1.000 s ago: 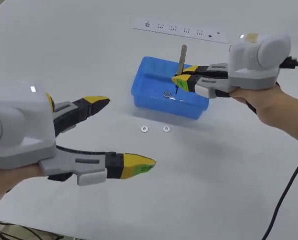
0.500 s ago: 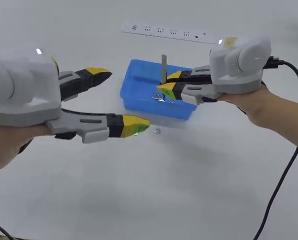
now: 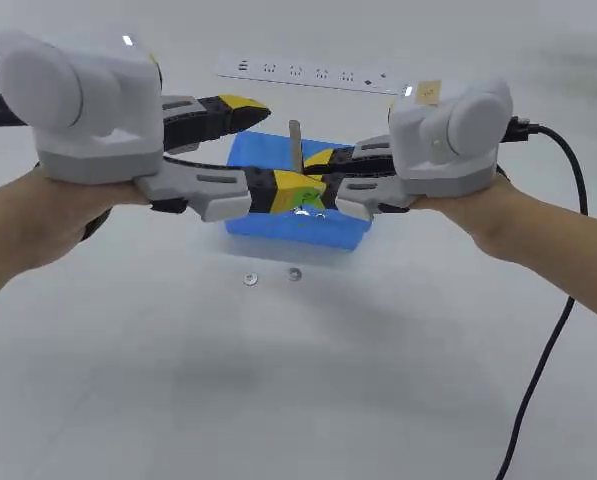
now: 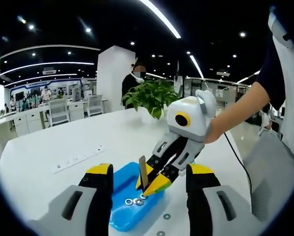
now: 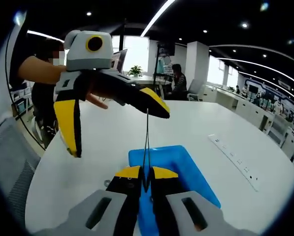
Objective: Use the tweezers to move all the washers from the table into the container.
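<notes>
Left gripper [image 3: 284, 148] hovered level near container [image 3: 344, 232], jaws wide, empty | right gripper [image 5: 146, 173] clamped upright tweezers [image 3: 295, 140] | two washers [image 3: 251, 279] lay on table [image 3: 378, 350]

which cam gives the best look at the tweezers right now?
Left gripper view: the tweezers show flat side on, clamped in the right gripper above the blue container. Head view: their upper end sticks up, tips hidden behind the left gripper. Right gripper view: edge-on, a thin dark line.
</notes>
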Tool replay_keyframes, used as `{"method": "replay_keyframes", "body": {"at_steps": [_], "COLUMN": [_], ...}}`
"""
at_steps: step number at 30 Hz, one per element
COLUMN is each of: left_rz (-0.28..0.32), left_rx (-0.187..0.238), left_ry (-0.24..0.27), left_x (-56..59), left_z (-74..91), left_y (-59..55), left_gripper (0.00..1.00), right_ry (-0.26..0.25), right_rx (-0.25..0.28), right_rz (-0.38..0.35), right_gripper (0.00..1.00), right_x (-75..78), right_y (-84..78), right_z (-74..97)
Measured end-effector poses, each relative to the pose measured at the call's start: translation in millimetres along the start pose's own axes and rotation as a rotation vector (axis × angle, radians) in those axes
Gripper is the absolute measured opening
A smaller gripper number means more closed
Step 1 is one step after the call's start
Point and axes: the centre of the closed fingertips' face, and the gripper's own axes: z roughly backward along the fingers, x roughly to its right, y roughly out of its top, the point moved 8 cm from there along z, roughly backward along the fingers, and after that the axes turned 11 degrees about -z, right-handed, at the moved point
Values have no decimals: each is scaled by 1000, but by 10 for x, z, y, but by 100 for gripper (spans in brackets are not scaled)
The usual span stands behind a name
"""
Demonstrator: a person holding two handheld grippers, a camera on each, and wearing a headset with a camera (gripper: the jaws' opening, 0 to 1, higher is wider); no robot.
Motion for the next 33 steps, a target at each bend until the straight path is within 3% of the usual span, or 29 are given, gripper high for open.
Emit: {"method": "replay_keyframes", "body": {"at_steps": [5, 8, 12, 22, 30, 33], "left_rz": [-26, -50, -36, -34, -42, -50], "left_rx": [-6, -31, -10, -6, 4, 4], "left_ry": [-14, -17, -35, -63, -128, -139], "left_x": [-72, -97, -91, -71, -26, -20], "left_z": [-51, -64, -66, -61, -39, -24], "left_y": [20, 12, 32, 54, 87, 102], "left_gripper": [53, 45, 29, 21, 9, 8], "right_ry": [2, 5, 12, 46, 48, 49], "right_rx": [3, 4, 5, 1, 0, 1], "right_rz": [4, 7, 12, 14, 19, 21], "right_gripper": [8, 8, 8, 8, 8, 8], "right_x": [4, -2, -17, -61, -61, -62], "right_y": [12, 22, 34, 48, 61, 63], "right_z": [15, 19, 22, 19, 25, 29]}}
